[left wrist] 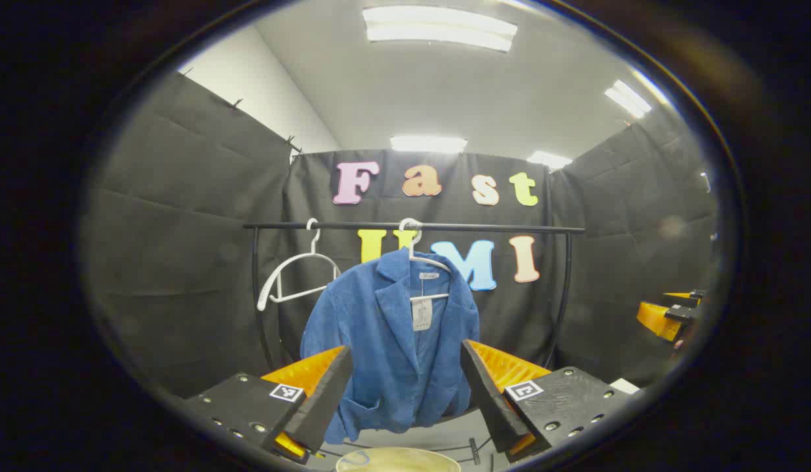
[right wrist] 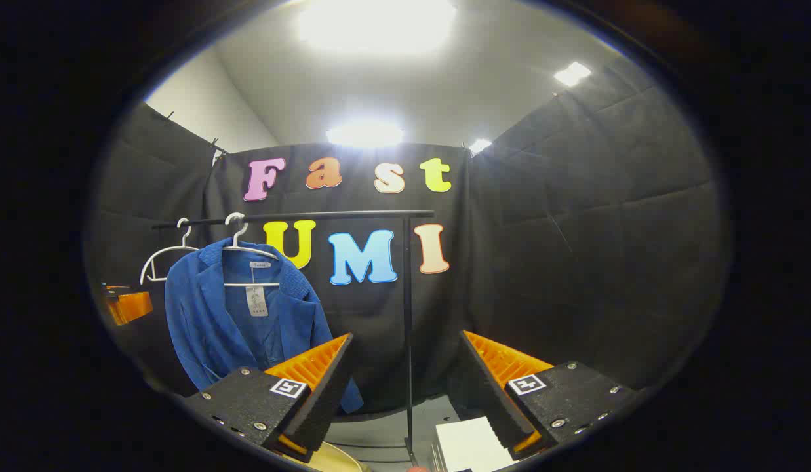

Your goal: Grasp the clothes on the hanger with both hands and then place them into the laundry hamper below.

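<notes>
Left gripper view: left gripper [left wrist: 405, 393] has its fingers wide apart, holding nothing. Behind it, a soft blue corduroy jacket [left wrist: 389, 341] hangs on a white hanger [left wrist: 425, 262] from the black rail [left wrist: 412, 227]. Jacket looks floppy and light; grab both shoulders.

Right gripper view: right gripper [right wrist: 405, 387] is spread apart too, empty, well right of the jacket [right wrist: 215, 321].

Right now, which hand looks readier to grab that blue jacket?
Left. The left hand-held gripper is open and frames the blue jacket dead ahead; the right hand-held gripper, also open, has it off to one side.
</notes>
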The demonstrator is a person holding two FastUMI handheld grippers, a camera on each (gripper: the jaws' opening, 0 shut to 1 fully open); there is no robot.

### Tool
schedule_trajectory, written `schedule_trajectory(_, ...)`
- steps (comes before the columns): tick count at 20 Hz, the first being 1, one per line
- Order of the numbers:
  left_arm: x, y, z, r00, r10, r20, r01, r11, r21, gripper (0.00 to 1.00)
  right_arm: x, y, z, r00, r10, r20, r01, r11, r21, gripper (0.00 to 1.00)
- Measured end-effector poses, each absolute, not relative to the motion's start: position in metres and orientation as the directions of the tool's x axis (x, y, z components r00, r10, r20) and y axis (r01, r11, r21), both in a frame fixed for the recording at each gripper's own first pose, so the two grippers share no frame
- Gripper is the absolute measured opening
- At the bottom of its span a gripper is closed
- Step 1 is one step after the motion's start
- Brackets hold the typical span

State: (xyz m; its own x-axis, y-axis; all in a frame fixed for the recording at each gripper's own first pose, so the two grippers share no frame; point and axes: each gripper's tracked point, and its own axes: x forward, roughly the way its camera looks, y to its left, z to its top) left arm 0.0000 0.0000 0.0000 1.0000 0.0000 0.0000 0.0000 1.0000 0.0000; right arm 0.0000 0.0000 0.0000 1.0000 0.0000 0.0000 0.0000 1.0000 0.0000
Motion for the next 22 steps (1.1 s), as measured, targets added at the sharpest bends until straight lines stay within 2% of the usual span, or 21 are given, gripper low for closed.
schedule_trajectory(1, 0.000, 0.000, -0.002, 1.000, -0.001, 0.000, 0.001, 1.000, -0.002, 0.95, 0.000, 0.002, -0.001, 1.000, 0.001, 0.001, -0.001, 1.000, -0.001, 0.95)
schedule_trajectory(10, 0.006, 0.012, -0.011, 1.000, 0.003, -0.003, -0.004, 1.000, -0.028, 0.96, 0.001, 0.020, -0.009, 1.000, 0.008, -0.017, -0.008, 1.000, 0.004, 0.95)
schedule_trajectory(11, 0.006, 0.012, -0.012, 1.000, 0.000, -0.005, 0.000, 1.000, -0.029, 0.95, 0.002, 0.022, -0.009, 1.000, 0.010, -0.018, -0.010, 1.000, 0.003, 0.93)
schedule_trajectory(14, 0.005, 0.015, -0.009, 1.000, 0.005, 0.007, -0.005, 1.000, -0.021, 0.94, 0.003, 0.029, -0.010, 1.000, 0.018, -0.024, -0.018, 1.000, -0.006, 0.95)
schedule_trajectory(22, 0.010, 0.027, -0.009, 1.000, 0.024, -0.020, -0.026, 0.996, -0.080, 0.95, 0.024, 0.084, 0.004, 0.993, 0.108, -0.045, -0.109, 0.994, 0.000, 0.95)
